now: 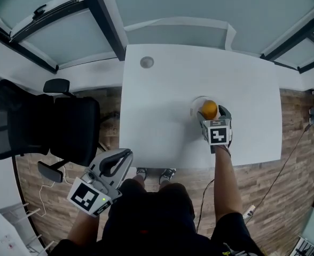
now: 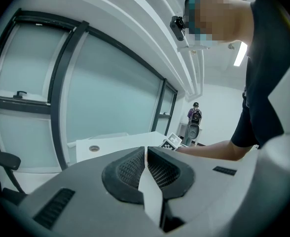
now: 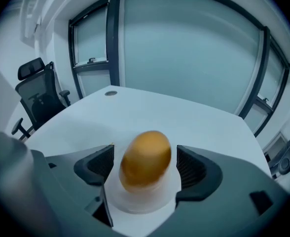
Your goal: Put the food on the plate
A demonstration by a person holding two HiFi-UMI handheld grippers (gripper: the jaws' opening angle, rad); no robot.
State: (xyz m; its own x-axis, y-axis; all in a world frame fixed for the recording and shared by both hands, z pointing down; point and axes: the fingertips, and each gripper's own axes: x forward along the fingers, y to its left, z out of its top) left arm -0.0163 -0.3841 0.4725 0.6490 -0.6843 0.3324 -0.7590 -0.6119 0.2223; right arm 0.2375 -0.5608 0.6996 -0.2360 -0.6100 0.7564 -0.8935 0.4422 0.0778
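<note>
An orange-brown oval piece of food (image 1: 209, 109) (image 3: 146, 158) lies on a small white plate (image 1: 195, 103) (image 3: 144, 202) on the white table (image 1: 162, 116). My right gripper (image 1: 212, 114) (image 3: 144, 165) reaches over the plate with its jaws open on either side of the food. A narrow gap shows between each pad and the food. My left gripper (image 1: 126, 154) (image 2: 146, 167) hangs off the table at the lower left, shut with nothing in it.
A black office chair (image 1: 45, 124) (image 3: 36, 90) stands left of the table. A round grey cable port (image 1: 147, 62) sits near the table's far left corner. Glass walls with dark frames run behind. A person (image 2: 195, 113) stands far off.
</note>
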